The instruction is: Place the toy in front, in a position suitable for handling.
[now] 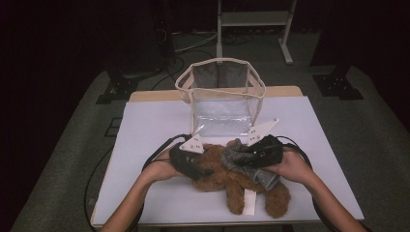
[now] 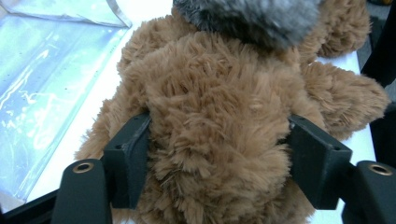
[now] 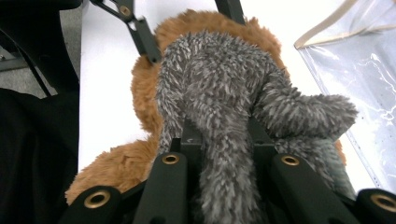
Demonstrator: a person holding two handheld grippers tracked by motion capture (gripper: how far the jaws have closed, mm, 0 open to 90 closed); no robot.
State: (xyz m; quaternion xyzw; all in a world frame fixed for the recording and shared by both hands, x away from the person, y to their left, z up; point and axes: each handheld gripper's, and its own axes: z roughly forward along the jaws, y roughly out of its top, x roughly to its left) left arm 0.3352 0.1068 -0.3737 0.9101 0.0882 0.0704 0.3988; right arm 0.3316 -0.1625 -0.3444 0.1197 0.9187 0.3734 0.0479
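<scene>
A brown plush teddy bear [image 1: 227,181] lies on the white table [image 1: 145,125], legs toward the front edge. A grey fuzzy cloth piece [image 1: 239,159] lies over its upper body. My left gripper [image 1: 203,171] comes in from the left, and in the left gripper view its jaws press into both sides of the bear's body [image 2: 215,107], with the grey cloth [image 2: 252,16] beyond. My right gripper [image 1: 244,157] comes in from the right. In the right gripper view it [image 3: 219,135] is shut on a strip of the grey cloth [image 3: 210,79], with brown fur [image 3: 205,23] behind it.
A clear plastic bag [image 1: 220,61] with beige trim stands open at the back middle of the table, just beyond the bear; its wall [image 2: 46,84] [image 3: 364,70] lies close by. A white tag [image 1: 249,200] lies between the bear's legs. Cables trail from both grippers.
</scene>
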